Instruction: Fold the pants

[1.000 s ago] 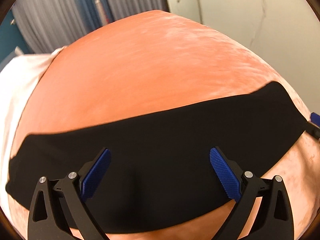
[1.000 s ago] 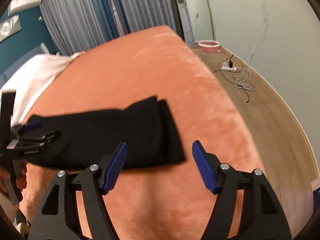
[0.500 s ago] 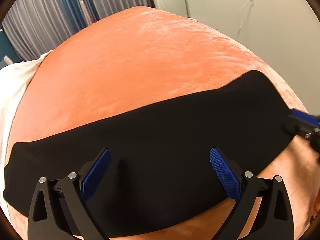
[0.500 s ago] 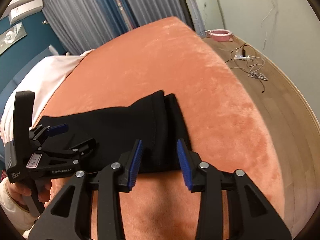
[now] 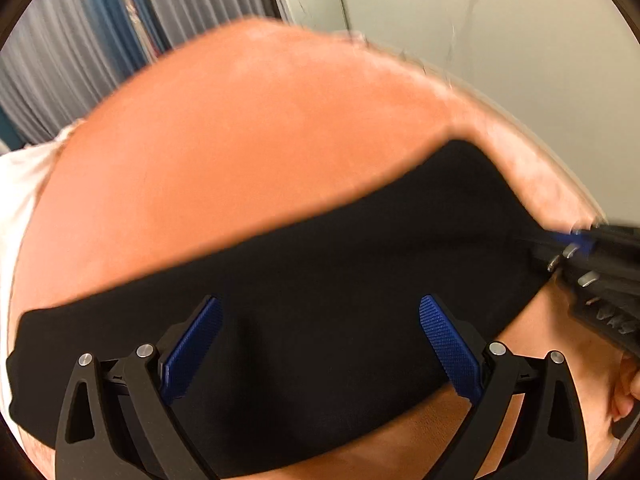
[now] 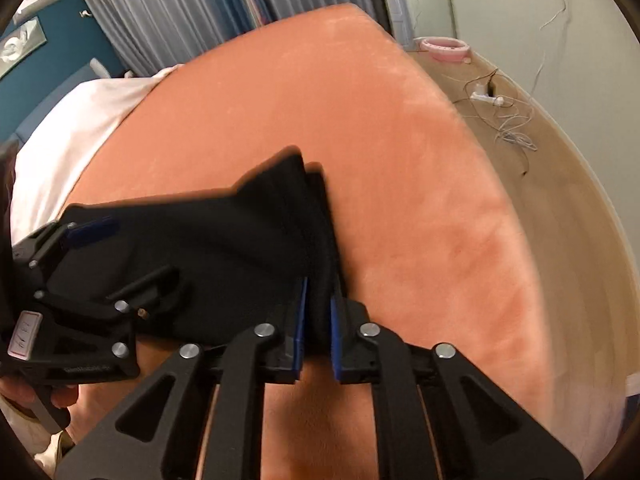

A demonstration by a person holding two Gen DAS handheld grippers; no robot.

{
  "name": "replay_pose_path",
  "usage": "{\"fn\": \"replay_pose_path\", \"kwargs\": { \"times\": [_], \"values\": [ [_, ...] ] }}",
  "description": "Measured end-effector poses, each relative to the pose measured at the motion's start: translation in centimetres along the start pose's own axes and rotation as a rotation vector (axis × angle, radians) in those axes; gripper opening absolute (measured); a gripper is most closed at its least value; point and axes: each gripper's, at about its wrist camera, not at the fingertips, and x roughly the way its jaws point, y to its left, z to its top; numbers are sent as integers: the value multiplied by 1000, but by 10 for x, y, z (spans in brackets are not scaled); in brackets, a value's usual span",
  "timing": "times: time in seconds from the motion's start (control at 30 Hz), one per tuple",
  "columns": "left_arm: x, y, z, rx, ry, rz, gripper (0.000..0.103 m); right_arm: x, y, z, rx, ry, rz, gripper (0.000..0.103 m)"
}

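Black pants lie in a long folded band across the orange bed cover. My left gripper hovers open over the band's middle, its blue pads wide apart with nothing pinched between them. In the right wrist view the pants end in stacked layers at the right. My right gripper is closing there, and the black cloth fills the narrow gap between its pads. The right gripper also shows at the band's right end in the left wrist view. The left gripper appears at the left, over the cloth.
White bedding lies beyond the orange cover at the left. The bed's right edge drops to a wooden floor with a power strip and loose cables and a pink bowl. Grey curtains hang behind. A hand holds the left gripper.
My right gripper moved forward onto the pants' right end and its jaws narrowed from wide apart to nearly together around the cloth. My left gripper shifted along the band, staying open.
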Motion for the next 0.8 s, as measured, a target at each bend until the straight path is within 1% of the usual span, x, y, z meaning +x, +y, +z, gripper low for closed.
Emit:
{"fn": "replay_pose_path", "kwargs": {
  "times": [0.03,0.07,0.1,0.13,0.17,0.2,0.23,0.27,0.33,0.37,0.4,0.43,0.47,0.5,0.53,0.57,0.6,0.63,0.7,0.73,0.77,0.8],
  "values": [
    [2,2,-3,-30,-22,-11,98,-7,0,2,14,-5,7,15],
    [0,5,-5,-55,-36,-26,98,-15,-1,4,21,-23,-8,23],
    [0,8,-4,-68,-32,-39,98,-27,0,8,10,-52,-35,28],
    [0,11,-3,-80,-26,-58,98,-34,0,14,7,-69,-44,29],
    [0,13,-2,-86,-25,-66,98,-37,0,20,12,-75,-35,34],
    [0,14,-1,-94,-21,-76,98,-38,1,31,16,-84,-16,46],
    [2,13,1,-99,-16,-79,98,-35,3,40,7,-82,-8,51],
    [3,13,1,-104,-14,-78,98,-28,6,51,-8,-71,-10,54],
    [2,11,0,-105,-18,-72,98,-1,13,73,-24,-30,1,54],
    [1,9,-1,-102,-22,-69,98,10,14,78,-24,-10,14,53],
    [0,11,-2,-97,-22,-67,98,28,19,82,-40,29,13,35],
    [-1,12,-2,-92,-23,-65,98,44,24,84,-79,67,-36,16],
    [-1,13,-2,-89,-22,-66,98,47,28,80,-108,57,-91,11],
    [-1,13,-2,-86,-22,-72,98,46,27,81,-116,36,-104,10],
    [-1,14,-1,-81,-23,-78,98,46,17,81,-82,25,-107,10],
    [0,15,1,-82,-26,-82,98,51,11,79,-61,39,-100,11],
    [1,16,1,-85,-27,-88,98,58,5,75,-44,56,-73,15],
    [3,18,1,-90,-24,-94,98,57,5,74,-46,43,-66,18],
    [-2,26,0,-123,-34,-118,98,35,4,72,-27,-1,-82,48],
    [-10,37,-3,-155,-52,-145,98,21,4,69,-16,-24,-83,51],
    [-15,45,-5,-171,-60,-157,98,2,1,62,-4,-49,-80,55],
    [-19,53,-9,-183,-65,-161,98,-8,-5,56,13,-57,-74,65]
  ]
}}
